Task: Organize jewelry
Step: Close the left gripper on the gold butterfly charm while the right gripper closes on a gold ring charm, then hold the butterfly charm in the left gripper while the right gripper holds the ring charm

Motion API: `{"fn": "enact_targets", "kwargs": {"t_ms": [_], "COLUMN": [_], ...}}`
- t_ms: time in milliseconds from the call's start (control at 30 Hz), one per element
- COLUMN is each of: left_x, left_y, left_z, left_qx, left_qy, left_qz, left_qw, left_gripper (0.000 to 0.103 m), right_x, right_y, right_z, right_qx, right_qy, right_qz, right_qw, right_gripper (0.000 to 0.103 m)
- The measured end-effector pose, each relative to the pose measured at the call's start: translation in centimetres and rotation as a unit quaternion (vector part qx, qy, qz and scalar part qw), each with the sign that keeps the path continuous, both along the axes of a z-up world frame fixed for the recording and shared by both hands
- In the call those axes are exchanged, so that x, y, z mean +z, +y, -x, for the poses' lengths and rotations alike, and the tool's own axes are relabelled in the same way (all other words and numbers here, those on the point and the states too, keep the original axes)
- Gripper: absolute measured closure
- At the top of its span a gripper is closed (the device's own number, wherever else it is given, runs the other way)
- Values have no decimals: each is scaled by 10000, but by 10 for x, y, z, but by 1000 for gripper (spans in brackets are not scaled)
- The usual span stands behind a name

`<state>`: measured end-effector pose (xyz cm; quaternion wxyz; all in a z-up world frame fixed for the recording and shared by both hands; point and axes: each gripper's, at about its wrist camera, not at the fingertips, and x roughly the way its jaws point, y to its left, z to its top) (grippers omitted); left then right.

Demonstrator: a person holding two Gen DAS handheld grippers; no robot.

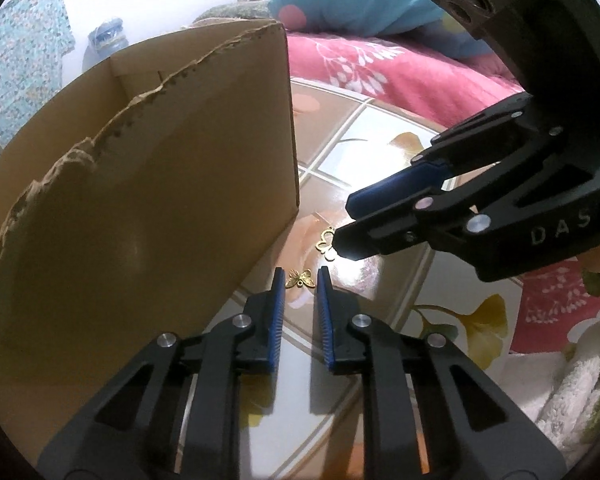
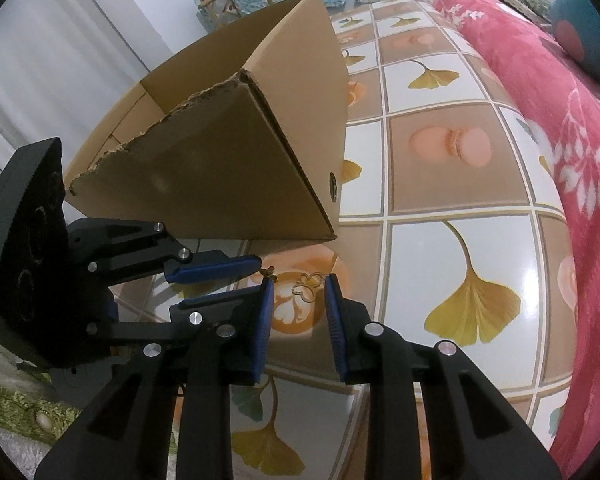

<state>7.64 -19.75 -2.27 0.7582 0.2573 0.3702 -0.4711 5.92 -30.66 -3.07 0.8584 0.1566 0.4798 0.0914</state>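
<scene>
A small gold butterfly charm [image 1: 300, 279] lies on the glossy tiled tabletop [image 1: 380, 280], right between the fingertips of my left gripper [image 1: 300, 276]. The blue pads sit close to each wing with a thin gap showing, so the jaws are open. A second gold charm [image 2: 308, 286], an outline shape, lies between the tips of my right gripper [image 2: 299, 284], which is open with a gap on its left side. In the left wrist view the right gripper [image 1: 344, 220] comes in from the right over that charm [image 1: 326, 242]. The left gripper [image 2: 259, 278] shows at the left of the right wrist view.
A torn-edged cardboard box [image 1: 140, 180] with an open top stands just left of and behind both charms [image 2: 220, 168]. A pink floral blanket [image 2: 560, 140] and a blue pillow [image 1: 360, 0] border the table's far side. A white towel [image 1: 572, 380] lies at the near right.
</scene>
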Motion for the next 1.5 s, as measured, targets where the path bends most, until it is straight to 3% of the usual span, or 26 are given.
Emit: {"fn": "enact_targets", "kwargs": {"t_ms": [367, 700, 1000, 1100, 1333, 1367, 1400, 1500], "left_x": [1, 3, 4, 3, 1, 1, 1, 1], "left_y": [2, 28, 39, 38, 41, 42, 42, 41], "left_z": [-2, -2, -1, -1, 1, 3, 5, 11], "left_qx": [22, 330, 447, 444, 454, 436, 403, 295], "left_qy": [-79, -38, -36, -50, -97, -130, -172, -271], "left_qz": [-16, -139, -139, -129, -89, -91, -96, -133], "left_qw": [10000, 9994, 9989, 9989, 9989, 9989, 9990, 9991], "left_gripper": [91, 91, 91, 91, 91, 91, 91, 91], "right_x": [-3, -7, -7, -7, -6, -5, -5, -7], "right_y": [4, 16, 45, 44, 43, 42, 41, 40], "right_z": [-2, -3, 3, 4, 7, 7, 9, 10], "right_qx": [70, 39, 228, 144, -30, -53, -47, -77], "right_qy": [-24, -168, -369, -341, -273, -274, -267, -223], "right_qz": [107, 654, 1595, 1543, 1472, 1451, 1412, 1370], "right_qw": [9999, 9977, 9863, 9873, 9887, 9890, 9896, 9903], "right_gripper": [77, 77, 77, 89, 89, 91, 103, 103]}}
